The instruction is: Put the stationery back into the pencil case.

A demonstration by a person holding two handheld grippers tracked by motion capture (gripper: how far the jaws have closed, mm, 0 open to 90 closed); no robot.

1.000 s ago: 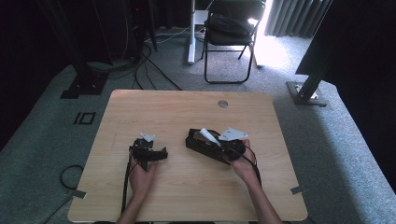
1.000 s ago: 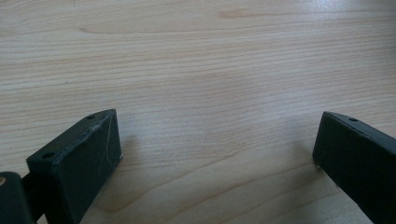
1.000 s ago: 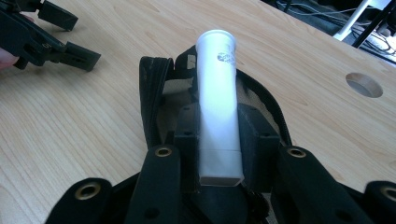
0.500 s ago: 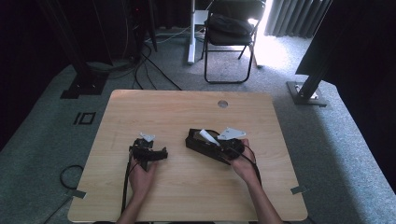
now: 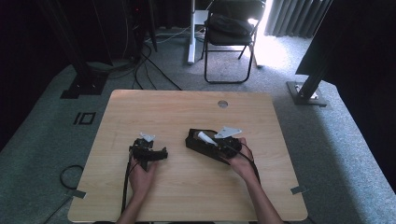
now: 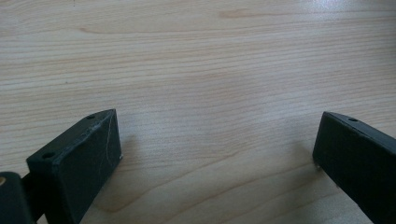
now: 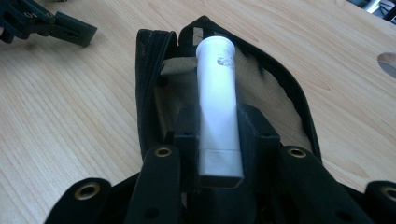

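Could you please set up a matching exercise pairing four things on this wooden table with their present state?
Things:
1. white plastic tube
2. black fabric pouch
3. left gripper
4. right gripper

States:
A. jaws apart over bare wood
B. lying open on the table
C. shut on the tube
D. clamped between two black jaws

Pairs: 1-D, 2-B, 3-A, 4-C

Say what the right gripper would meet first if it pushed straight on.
Probably the inside of the open black pouch: the right gripper holds a white tube pointing into its mouth. Depth is unclear.
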